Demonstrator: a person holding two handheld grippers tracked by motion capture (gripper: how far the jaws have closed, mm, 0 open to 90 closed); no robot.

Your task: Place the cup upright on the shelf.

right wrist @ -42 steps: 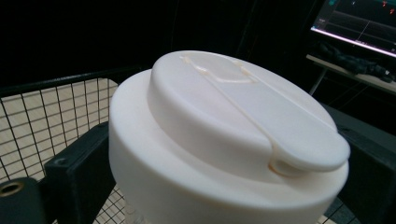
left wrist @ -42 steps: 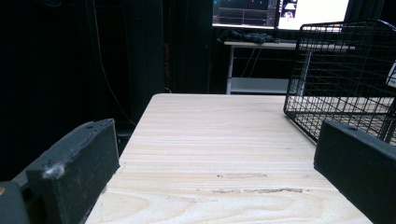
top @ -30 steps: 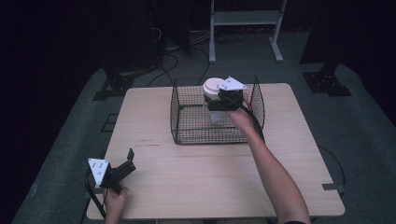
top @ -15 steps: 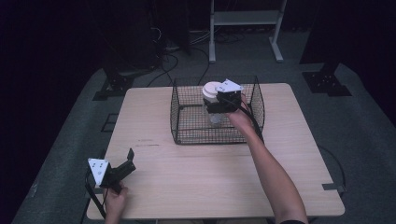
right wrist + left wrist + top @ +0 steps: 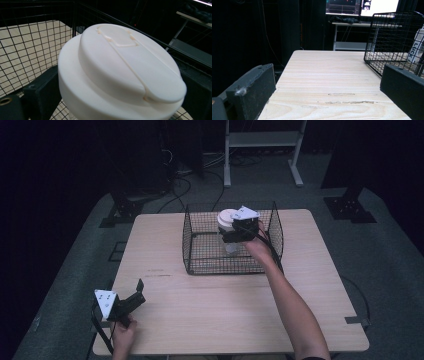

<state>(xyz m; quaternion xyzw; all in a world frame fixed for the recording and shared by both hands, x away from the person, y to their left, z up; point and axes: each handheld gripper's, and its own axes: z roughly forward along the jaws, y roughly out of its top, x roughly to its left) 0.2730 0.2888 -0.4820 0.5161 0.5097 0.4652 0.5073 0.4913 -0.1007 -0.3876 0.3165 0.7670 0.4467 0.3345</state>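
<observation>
With your right gripper (image 5: 231,238) pinching the white-lidded cup (image 5: 229,220) inside the wire basket (image 5: 200,251) at the table's far side, keep it upright and clear the mesh walls, leaving your left gripper (image 5: 138,291) spread near-left.

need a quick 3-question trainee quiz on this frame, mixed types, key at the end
1. True or false: the left gripper is holding something.
2. The white-lidded cup sits between the jaws of the right gripper. Where is it? A) on the bare table B) in the wire basket C) on the floor
3. Fill in: the left gripper's jaws stand ____ above the wooden table.

Key: 1 false; 2 B; 3 open
</observation>
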